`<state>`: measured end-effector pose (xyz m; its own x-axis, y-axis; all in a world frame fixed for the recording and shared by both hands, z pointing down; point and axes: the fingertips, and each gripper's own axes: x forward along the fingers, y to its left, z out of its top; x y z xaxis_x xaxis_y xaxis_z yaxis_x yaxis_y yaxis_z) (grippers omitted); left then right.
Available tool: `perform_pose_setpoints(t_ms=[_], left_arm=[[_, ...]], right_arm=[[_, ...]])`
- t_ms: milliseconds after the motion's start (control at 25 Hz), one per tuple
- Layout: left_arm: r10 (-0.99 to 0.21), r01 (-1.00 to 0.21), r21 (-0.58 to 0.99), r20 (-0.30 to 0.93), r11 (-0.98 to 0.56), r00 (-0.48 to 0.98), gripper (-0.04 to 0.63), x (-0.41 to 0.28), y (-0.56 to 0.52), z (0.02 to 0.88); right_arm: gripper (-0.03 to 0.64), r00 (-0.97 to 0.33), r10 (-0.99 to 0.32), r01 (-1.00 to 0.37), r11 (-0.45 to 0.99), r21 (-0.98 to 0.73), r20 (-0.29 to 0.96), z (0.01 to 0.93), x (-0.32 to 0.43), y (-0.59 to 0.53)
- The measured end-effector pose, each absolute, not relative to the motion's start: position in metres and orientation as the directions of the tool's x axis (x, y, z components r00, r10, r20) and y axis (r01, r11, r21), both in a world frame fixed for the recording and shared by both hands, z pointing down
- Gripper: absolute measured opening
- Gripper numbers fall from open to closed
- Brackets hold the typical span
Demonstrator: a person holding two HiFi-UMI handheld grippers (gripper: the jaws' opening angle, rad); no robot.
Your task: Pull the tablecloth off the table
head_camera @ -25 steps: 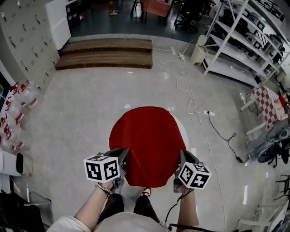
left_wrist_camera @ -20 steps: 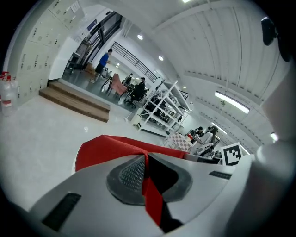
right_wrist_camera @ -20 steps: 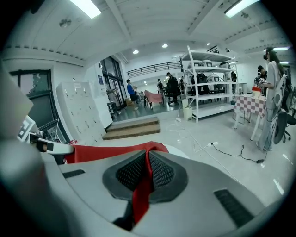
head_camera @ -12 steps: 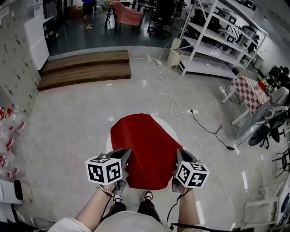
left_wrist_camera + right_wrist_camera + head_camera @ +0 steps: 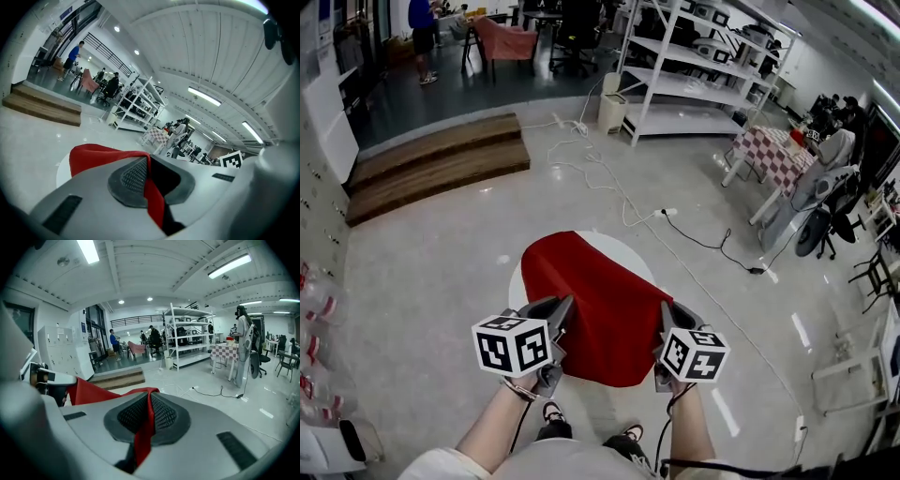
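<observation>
1. Head view: we find the red tablecloth (image 5: 600,309) lying over the round white table (image 5: 623,248). Its near edge is raised between the two grippers, and a bare arc of tabletop shows along the far side.
2. The left gripper (image 5: 561,311) is pressed together on a thin fold of the cloth's near-left edge. Its own view shows red fabric pinched flat between the ribbed pads.
3. The right gripper (image 5: 668,314) is likewise clamped on a fold at the near-right edge, with the red strip running down between its pads.
4. Handling, in our judgement: the cloth is light, thin and soft. It sags between the two holds and will trail rather than lift as a sheet.
   - It may drag on the table rim.
   - A fold this narrow could slip from the pads under a sharp tug.
   - The two holds near the hem, well apart, suit it and keep the cloth spread.
5. Not determinable:
   - The table's base is hidden beneath the cloth.
   - How much fabric rests on the top is unclear.
   - Both hands sit hidden behind the marker cubes.
</observation>
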<state>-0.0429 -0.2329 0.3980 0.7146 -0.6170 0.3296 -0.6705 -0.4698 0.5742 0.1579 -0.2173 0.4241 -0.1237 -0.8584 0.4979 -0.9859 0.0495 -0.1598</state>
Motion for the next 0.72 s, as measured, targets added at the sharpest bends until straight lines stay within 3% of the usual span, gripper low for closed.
perform_pose_setpoints(t_ms=[720], left_arm=[[-0.584, -0.638, 0.543, 0.300, -0.546, 0.754, 0.025, 0.067, -0.159, 0.378]], right_arm=[[0.034, -0.038, -0.911, -0.983, -0.040, -0.179, 0.411, 0.392, 0.268, -0.123]])
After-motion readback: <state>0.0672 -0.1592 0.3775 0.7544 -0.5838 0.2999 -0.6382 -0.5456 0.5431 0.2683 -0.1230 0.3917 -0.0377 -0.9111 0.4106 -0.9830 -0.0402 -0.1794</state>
